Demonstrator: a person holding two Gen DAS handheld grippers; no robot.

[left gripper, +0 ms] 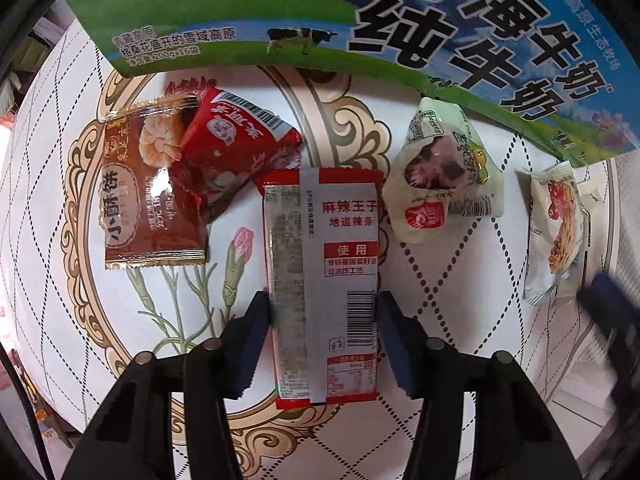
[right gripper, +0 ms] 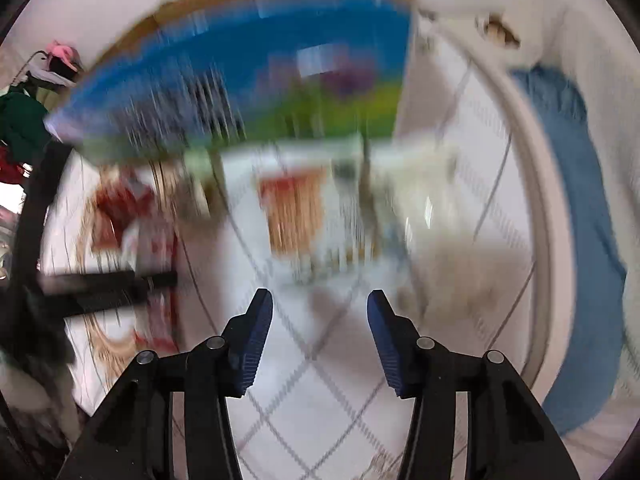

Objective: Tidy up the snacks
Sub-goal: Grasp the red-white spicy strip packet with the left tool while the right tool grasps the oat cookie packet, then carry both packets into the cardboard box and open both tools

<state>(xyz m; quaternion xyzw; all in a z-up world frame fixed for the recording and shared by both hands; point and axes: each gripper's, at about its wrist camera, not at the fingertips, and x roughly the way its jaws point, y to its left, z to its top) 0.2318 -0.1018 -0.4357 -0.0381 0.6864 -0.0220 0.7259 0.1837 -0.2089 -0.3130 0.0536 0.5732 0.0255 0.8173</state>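
Five snack packets on table (left gripper: 60, 184), left tongs (left gripper: 324, 304) clamping spicy-strip packet (left gripper: 322, 280), right tongs (right gripper: 320, 308) open, empty

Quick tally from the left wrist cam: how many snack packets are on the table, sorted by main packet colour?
Red: 2, the spicy strip packet between the left gripper fingers and the crumpled red packet
Brown: 1, the pastry packet
White or pale: 2, the egg packet and the noodle-picture packet
Total: 5
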